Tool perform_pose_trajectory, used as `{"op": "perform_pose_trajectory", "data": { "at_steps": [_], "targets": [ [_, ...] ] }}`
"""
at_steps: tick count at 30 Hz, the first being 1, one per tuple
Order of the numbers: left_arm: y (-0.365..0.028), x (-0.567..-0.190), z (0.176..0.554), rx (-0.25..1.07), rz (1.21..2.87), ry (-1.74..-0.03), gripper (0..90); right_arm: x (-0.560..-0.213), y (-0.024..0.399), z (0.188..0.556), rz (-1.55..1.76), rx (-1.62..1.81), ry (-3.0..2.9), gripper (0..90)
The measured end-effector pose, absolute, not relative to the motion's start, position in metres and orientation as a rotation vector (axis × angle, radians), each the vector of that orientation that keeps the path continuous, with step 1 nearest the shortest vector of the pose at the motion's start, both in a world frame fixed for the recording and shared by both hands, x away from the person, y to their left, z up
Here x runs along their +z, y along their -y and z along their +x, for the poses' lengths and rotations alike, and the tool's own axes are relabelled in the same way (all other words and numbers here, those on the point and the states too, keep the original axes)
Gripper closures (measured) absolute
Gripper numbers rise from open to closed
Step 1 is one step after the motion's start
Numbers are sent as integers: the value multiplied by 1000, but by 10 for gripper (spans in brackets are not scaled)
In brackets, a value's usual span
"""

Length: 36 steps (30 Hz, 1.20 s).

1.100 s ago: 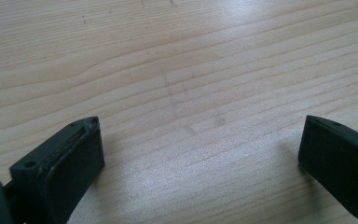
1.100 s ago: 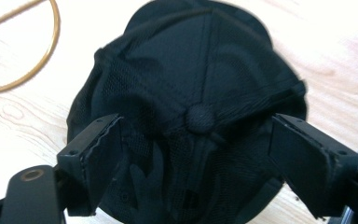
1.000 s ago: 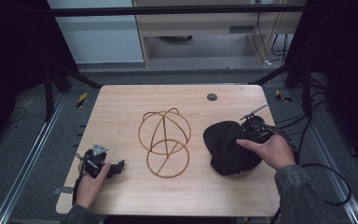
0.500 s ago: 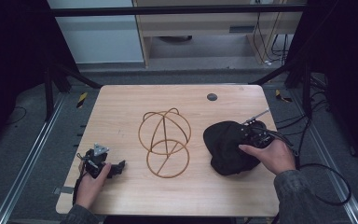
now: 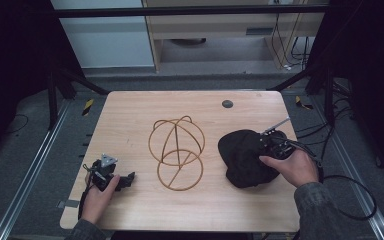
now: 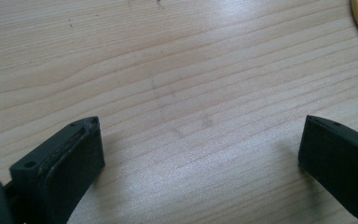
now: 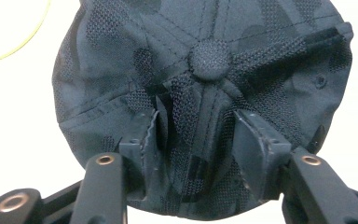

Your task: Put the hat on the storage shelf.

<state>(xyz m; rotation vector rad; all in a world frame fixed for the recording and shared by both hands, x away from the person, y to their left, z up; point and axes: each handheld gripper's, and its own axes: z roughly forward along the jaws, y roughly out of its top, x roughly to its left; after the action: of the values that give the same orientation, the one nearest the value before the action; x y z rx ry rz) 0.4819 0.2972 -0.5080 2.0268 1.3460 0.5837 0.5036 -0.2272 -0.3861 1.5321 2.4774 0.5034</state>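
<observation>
Your right gripper (image 7: 198, 135) has just been closing, its jaws now pinching a fold of the black mesh cap (image 7: 205, 70) lying on the worktop (image 5: 130, 115) beside the wire stand (image 5: 177, 152); you look ready to lift. Your left gripper (image 6: 200, 149) rests wide apart, empty.
</observation>
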Motion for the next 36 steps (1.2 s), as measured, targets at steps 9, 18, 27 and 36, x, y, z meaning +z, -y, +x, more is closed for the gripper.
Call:
{"op": "perform_pose_trajectory", "data": {
  "at_steps": [9, 18, 27, 36],
  "targets": [
    [-297, -508, 482, 583, 2028, -1344, 0, -390, 229, 507, 1525, 500, -2500, 660],
    [-297, -508, 482, 583, 2029, -1343, 0, -390, 230, 507, 1521, 501, -2499, 763],
    [-297, -508, 482, 583, 2029, -1343, 0, -380, 233, 507, 1482, 499, -2516, 829],
    [-297, -508, 482, 583, 2029, -1343, 0, -364, 237, 505, 1461, 526, -2517, 851]
  ]
}}
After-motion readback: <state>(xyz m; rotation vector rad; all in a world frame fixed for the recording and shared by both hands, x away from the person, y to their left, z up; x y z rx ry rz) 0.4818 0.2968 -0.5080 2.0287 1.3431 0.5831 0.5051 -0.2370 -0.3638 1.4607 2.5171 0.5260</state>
